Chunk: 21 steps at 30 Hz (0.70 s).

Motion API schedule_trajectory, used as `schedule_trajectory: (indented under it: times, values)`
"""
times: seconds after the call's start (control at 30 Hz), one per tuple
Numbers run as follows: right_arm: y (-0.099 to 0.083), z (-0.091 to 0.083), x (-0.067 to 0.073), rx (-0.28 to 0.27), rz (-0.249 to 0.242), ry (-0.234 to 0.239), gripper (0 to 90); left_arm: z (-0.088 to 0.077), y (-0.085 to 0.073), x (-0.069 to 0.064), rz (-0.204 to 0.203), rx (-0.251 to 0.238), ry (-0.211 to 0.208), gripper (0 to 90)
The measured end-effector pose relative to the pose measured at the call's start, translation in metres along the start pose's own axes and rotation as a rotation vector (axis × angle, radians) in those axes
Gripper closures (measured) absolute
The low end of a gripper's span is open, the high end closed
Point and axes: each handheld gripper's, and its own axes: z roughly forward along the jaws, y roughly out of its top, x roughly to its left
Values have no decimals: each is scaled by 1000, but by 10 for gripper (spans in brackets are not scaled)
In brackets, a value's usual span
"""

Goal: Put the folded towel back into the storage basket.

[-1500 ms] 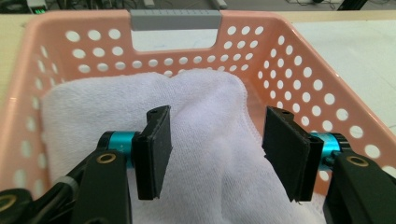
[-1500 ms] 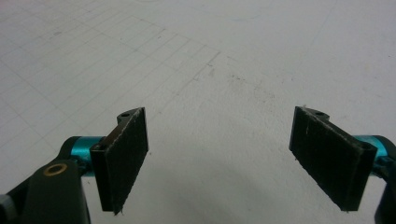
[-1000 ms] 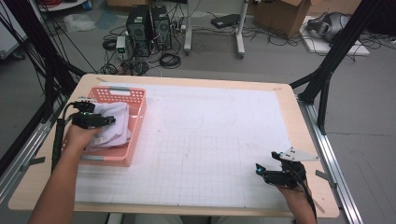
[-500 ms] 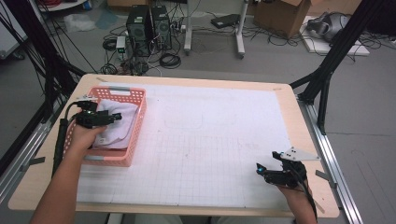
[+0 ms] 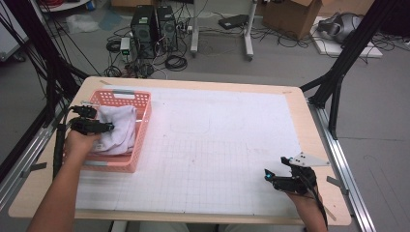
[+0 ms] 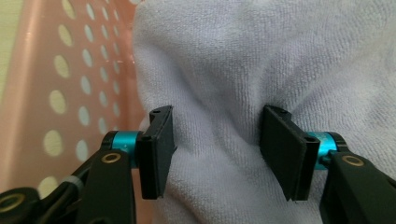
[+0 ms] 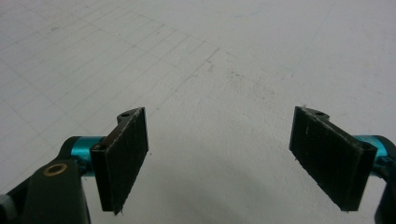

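A white towel (image 5: pixel 120 129) lies bunched in the pink perforated basket (image 5: pixel 141 137) at the table's left. My left gripper (image 5: pixel 105 127) reaches into the basket from the left. In the left gripper view its jaws have just been closing, and the pads (image 6: pixel 159 140) now press a thick fold of the towel (image 6: pixel 224 70) between them, with creases running off both pads. My left gripper (image 6: pixel 217 114) is thus shut on that fold. My right gripper (image 5: pixel 269 176) rests low at the table's front right, open (image 7: pixel 219 114) over the bare white mat with nothing between its pads.
A white gridded mat (image 5: pixel 212 145) covers most of the wooden table (image 5: pixel 309 121). The basket wall (image 6: pixel 70 84) stands close on the left of the left jaws. Black frame posts flank the table, and computers and cables lie on the floor beyond.
The left jaws have narrowed onto the towel, which now bunches between them. The left hand shifted only slightly in the basket. The right gripper has not moved.
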Motion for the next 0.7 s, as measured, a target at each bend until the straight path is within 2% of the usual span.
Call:
schedule_trajectory:
  times: [0.07, 0.13, 0.17, 0.2, 0.23, 0.3, 0.33, 0.37, 0.4, 0.47, 0.5, 0.53, 0.6, 0.67, 0.7]
  values:
    - [0, 0, 0, 0, 1, 0, 185, -2, 0, -1, 5, -13, -1, 409]
    - [0, 0, 0, -1, 2, 1, 184, -7, 1, -1, -18, -62, -26, 376]
    - [0, 0, 0, 0, 0, 1, 184, -10, 1, 0, -31, -98, -55, 370]
    - [0, 0, 0, 0, 0, 1, 184, -10, 1, 0, -31, -98, -55, 364]
    - [1, 0, 1, -4, -1, 2, 184, -18, 3, -1, -46, -194, -130, 362]
    - [1, 0, 0, -3, -1, 1, 184, -26, 4, -2, -47, -287, -199, 360]
    - [1, 0, 1, -3, 0, 1, 184, -29, 5, -2, -47, -324, -220, 355]
    - [1, 0, 1, -3, -2, 0, 184, -35, 5, -3, -46, -383, -258, 344]
    - [1, 0, 1, -2, -2, 2, 185, -40, 6, -4, -51, -427, -282, 337]
    - [1, 0, 1, -2, -4, 2, 184, -50, 6, -5, -33, -508, -296, 298]
    - [1, 0, 1, -6, -7, 2, 185, -55, 6, -7, -38, -548, -309, 283]
    - [1, 0, 1, -6, -5, 2, 184, -55, 6, -7, -38, -548, -309, 268]
    - [2, -1, 2, -10, -3, 3, 184, -68, 5, -9, -28, -611, -355, 224]
    - [2, -1, 2, -19, 0, -1, 184, -75, 3, -13, -26, -647, -371, 208]
    - [2, -1, 2, -26, -3, -3, 184, -75, 3, -13, -26, -647, -371, 204]
